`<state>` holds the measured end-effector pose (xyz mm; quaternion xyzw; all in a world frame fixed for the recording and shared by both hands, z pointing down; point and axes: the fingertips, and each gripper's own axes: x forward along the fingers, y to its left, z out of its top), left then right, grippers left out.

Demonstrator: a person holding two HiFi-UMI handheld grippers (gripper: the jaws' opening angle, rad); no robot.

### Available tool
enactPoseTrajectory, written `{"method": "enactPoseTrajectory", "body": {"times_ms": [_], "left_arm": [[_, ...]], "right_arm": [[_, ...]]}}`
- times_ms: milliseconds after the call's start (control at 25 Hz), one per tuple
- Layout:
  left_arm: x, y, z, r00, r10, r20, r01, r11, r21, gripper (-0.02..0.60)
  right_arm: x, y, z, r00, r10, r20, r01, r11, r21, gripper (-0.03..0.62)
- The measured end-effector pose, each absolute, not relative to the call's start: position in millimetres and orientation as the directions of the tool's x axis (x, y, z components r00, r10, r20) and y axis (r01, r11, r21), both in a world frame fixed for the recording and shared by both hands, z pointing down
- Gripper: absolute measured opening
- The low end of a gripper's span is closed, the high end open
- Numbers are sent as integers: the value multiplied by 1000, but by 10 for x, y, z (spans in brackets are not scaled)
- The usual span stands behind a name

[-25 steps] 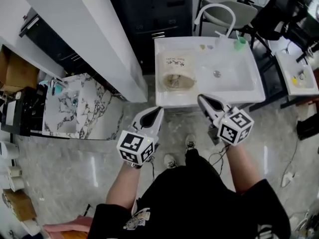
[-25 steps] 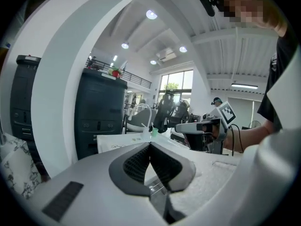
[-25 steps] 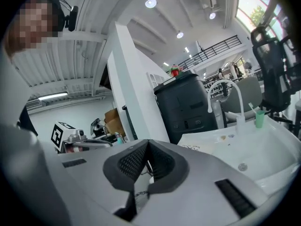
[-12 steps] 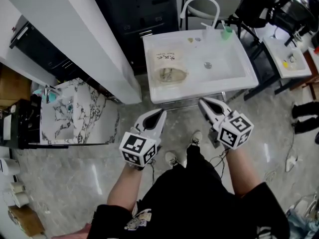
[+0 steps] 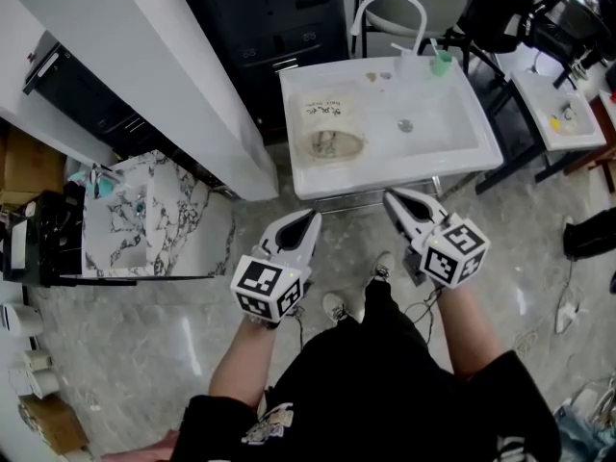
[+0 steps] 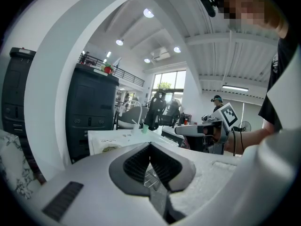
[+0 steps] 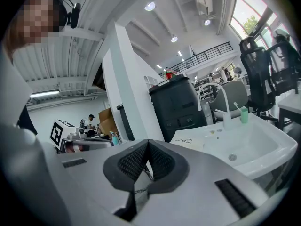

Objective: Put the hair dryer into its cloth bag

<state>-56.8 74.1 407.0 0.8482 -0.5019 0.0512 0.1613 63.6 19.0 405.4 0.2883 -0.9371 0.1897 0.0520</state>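
The sink [image 5: 385, 176] stands just ahead of the jaws of the left gripper [image 5: 309, 217] and right gripper [image 5: 391, 198]. The cloth bag [image 5: 330, 128] lies in its left part, beyond the left jaws. A faucet [image 5: 385, 12] and a cup [image 5: 441, 63] stand at the sink's far rim, and a worktop [image 5: 154, 224] lies left of the left jaws.

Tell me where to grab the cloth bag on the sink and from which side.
Probably its near edge, coming from the front. The bag lies flat on the left ledge of the sink, so only an edge offers a pinch, and that end faces the left claw, now shut. The brownish patch on it is too small to identify.
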Motion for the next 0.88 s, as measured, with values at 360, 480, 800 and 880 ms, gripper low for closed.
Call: {"method": "enactPoseTrajectory", "body": {"times_ms": [360, 480, 800, 880], "left_arm": [[-595, 695, 4056, 488, -838, 244, -869, -441, 222, 3], [-606, 684, 4057, 488, -839, 242, -869, -441, 222, 3], [-597, 711, 4081, 487, -839, 243, -870, -440, 223, 3], [-588, 714, 4089, 487, -838, 245, -870, -440, 223, 3]], "right_arm": [[574, 159, 4030, -835, -509, 208, -550, 773, -317, -3], [564, 150, 4037, -836, -508, 209, -549, 774, -315, -3], [570, 180, 4058, -837, -505, 209, -547, 777, -312, -3], [575, 185, 4064, -839, -503, 209, -545, 778, -313, -2]]}}
